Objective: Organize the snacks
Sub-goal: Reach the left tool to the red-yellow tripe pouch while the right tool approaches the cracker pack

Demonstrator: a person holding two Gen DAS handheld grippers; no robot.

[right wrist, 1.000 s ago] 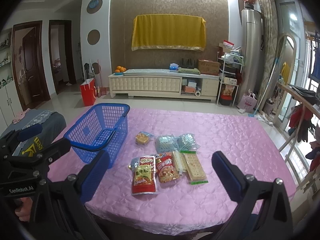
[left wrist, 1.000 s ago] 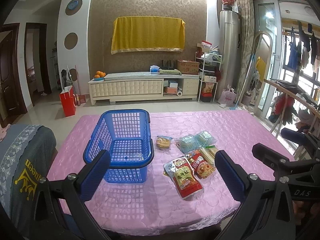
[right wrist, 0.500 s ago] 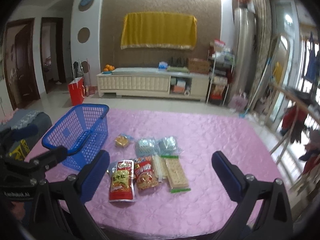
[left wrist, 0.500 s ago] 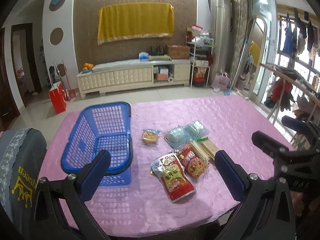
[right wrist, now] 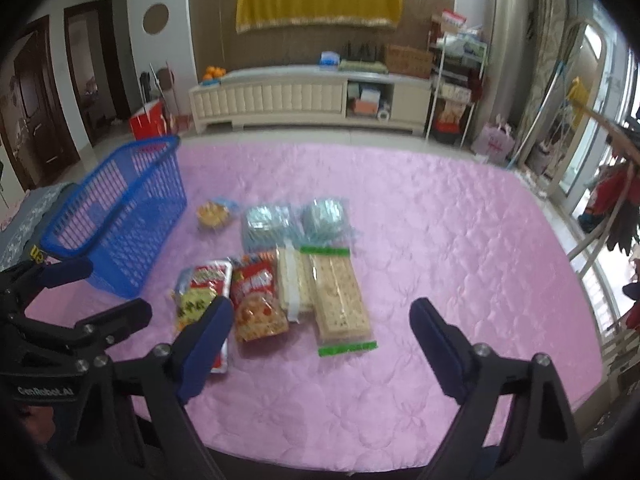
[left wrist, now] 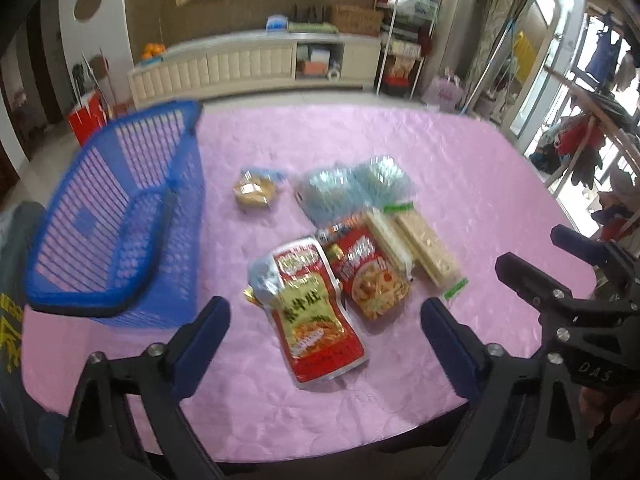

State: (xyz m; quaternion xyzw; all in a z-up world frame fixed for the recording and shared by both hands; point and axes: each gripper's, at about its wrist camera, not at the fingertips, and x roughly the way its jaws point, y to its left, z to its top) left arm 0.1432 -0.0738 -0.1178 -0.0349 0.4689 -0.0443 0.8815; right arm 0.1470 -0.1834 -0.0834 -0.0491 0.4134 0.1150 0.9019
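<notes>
Two cracker packs (right wrist: 338, 296) beside pouches (right wrist: 256, 300).

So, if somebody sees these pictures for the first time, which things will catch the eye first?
Probably the blue basket, empty, at the left of the pink tablecloth. Next, the cluster of snacks beside it, above all the two red pouches lying flat nearest the camera, with the cracker packs to their right. Both grippers, left and right, are open above the table's near edge.
</notes>
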